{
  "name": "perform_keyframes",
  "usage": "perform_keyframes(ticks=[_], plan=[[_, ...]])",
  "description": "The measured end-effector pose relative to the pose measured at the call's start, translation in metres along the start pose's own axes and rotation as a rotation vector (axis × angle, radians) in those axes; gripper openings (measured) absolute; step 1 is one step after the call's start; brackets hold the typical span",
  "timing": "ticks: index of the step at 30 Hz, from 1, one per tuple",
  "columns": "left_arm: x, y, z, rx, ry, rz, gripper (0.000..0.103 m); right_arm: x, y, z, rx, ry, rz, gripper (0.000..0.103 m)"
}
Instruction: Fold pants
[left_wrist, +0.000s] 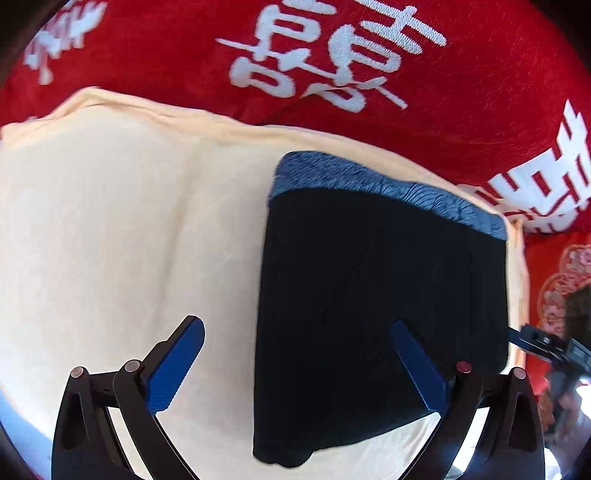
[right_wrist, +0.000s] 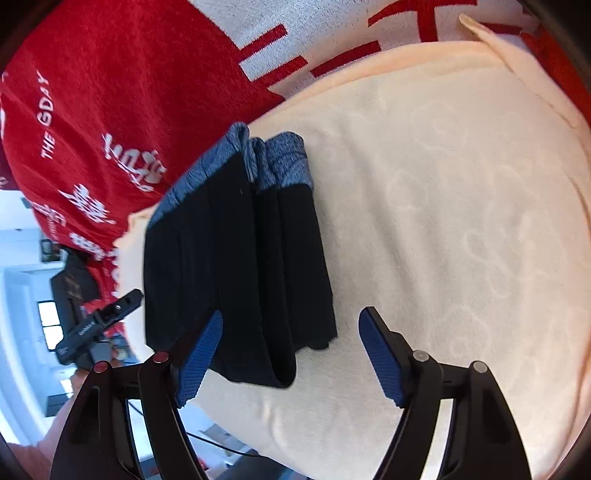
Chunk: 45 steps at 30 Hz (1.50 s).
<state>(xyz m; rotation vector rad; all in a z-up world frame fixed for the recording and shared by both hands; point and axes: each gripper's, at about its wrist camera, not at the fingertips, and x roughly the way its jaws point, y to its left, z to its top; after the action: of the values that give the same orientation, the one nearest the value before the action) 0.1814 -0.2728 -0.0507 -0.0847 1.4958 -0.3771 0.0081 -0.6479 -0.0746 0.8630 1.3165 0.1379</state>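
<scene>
Both of my tools stand wide apart with nothing gripped. My left tool (left_wrist: 295, 363) hangs over the near part of the folded pants (left_wrist: 376, 314), one blue pad (left_wrist: 173, 369) above the cream towel (left_wrist: 129, 221) and the other over the black cloth, neither pressing on it. My right tool (right_wrist: 290, 356) also has its jaws spread, and only the near folded edge of the pants (right_wrist: 236, 258) lies below the gap between them; its pads (right_wrist: 380, 354) touch nothing that I can see. The pants lie folded into a compact dark stack with the grey-blue waistband (left_wrist: 388, 188) at the far end, resting on the cream towel, which is spread over a red blanket (left_wrist: 461, 92) with white lettering. From each wrist view, the tip of the other tool shows just beside the outer edge of the pants.
</scene>
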Motion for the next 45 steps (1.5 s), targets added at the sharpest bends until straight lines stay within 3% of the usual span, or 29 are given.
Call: perform_keyframes(ticks=[6,16,20,21,23,24,28,35,45], plan=[[0.024,0.018,0.028,-0.006,0.074,-0.22,0.102,0.016,-0.015,0.029,-0.046,0.056,0.091,0.08],[0.063,0.02,0.025,0.047,0.153,-0.322,0.102,0.055,-0.028,0.056,-0.073,0.157,0.308,0.08],[0.059,0.017,0.023,0.057,0.11,-0.299,0.102,0.068,-0.019,0.065,-0.081,0.178,0.333,0.078],[0.058,0.016,0.022,0.048,0.099,-0.29,0.101,0.07,-0.016,0.066,-0.082,0.183,0.307,0.071],[0.053,0.012,0.018,0.034,0.086,-0.319,0.083,0.069,-0.015,0.065,-0.078,0.181,0.265,0.063],[0.049,0.009,0.017,0.032,0.078,-0.326,0.074,0.067,-0.015,0.063,-0.065,0.176,0.266,0.054],[0.026,-0.005,0.009,0.068,0.042,-0.285,0.063,0.059,0.0,0.059,-0.047,0.15,0.288,0.043],[-0.014,-0.012,-0.016,0.096,0.028,-0.281,0.063,0.037,0.018,0.029,-0.022,0.14,0.349,0.042],[-0.047,0.029,-0.08,0.12,0.056,-0.259,0.063,0.035,0.032,-0.061,0.035,0.118,0.397,0.042]])
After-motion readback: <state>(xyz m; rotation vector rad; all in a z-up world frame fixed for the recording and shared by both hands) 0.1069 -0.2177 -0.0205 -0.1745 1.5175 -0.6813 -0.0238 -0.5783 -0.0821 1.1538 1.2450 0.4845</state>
